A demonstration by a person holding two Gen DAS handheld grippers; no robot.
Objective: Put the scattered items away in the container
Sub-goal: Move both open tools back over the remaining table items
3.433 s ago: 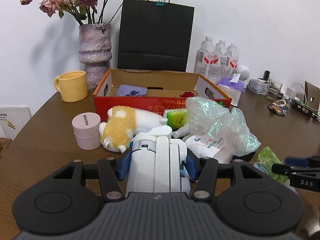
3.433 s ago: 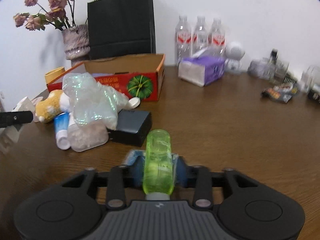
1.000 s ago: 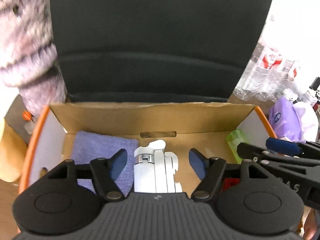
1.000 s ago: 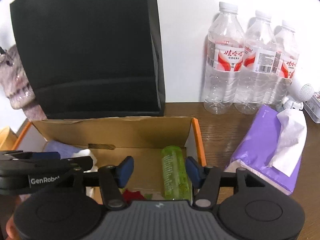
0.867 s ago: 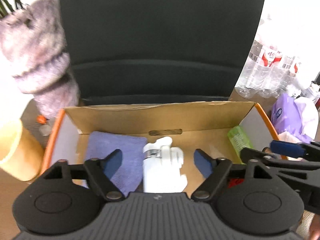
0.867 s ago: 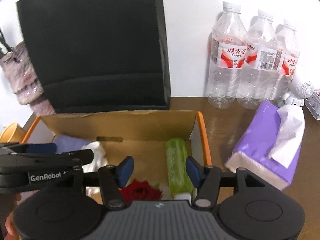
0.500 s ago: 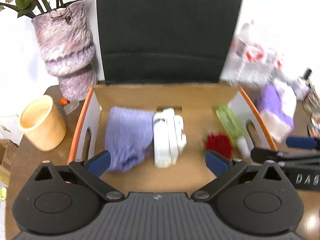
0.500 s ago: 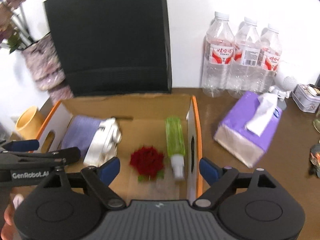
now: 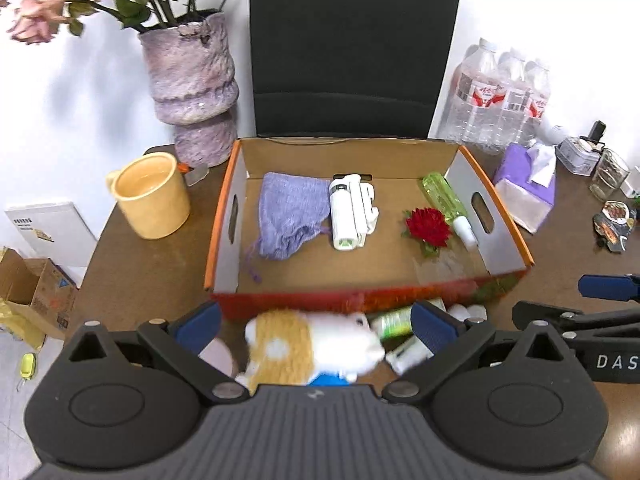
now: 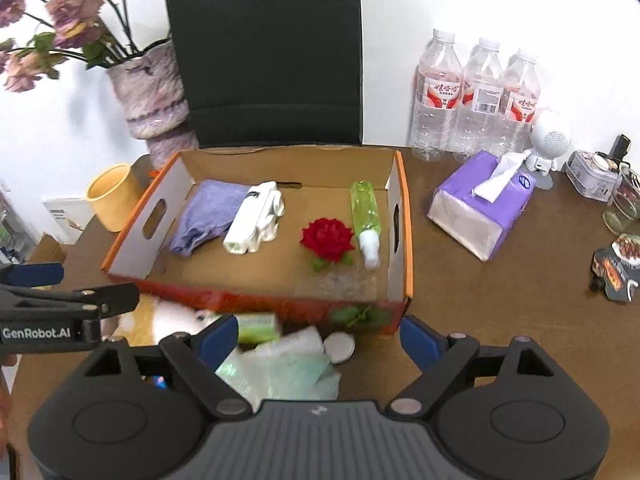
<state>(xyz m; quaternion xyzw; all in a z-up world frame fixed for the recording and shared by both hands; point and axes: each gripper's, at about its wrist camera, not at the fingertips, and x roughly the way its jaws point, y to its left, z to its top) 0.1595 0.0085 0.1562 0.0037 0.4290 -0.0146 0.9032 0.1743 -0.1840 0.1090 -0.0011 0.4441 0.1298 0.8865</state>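
The cardboard box [image 9: 224, 216] [image 10: 402, 216] holds a purple cloth [image 9: 290, 214], a white device [image 9: 352, 212] [image 10: 254, 218], a red flower [image 9: 427, 226] [image 10: 327, 236] and a green bottle [image 9: 446, 200] [image 10: 364, 210]. In front of the box lie a plush toy [image 9: 312, 346], a green tube [image 9: 394, 322], a pink jar [image 9: 218, 354] and a clear crinkled bag [image 10: 280, 368]. My left gripper [image 9: 314, 322] is open and empty above the plush toy. My right gripper [image 10: 318, 338] is open and empty above the bag.
A yellow mug [image 9: 150, 196], a purple vase [image 9: 192, 88] and a black paper bag [image 9: 348, 52] stand around the box. Water bottles [image 10: 476, 100], a purple tissue pack [image 10: 482, 204] and small items [image 10: 614, 268] sit to the right.
Both grippers let go of the white device and the green bottle inside the box, opened wide and pulled back toward the front, so the scattered items came into view.
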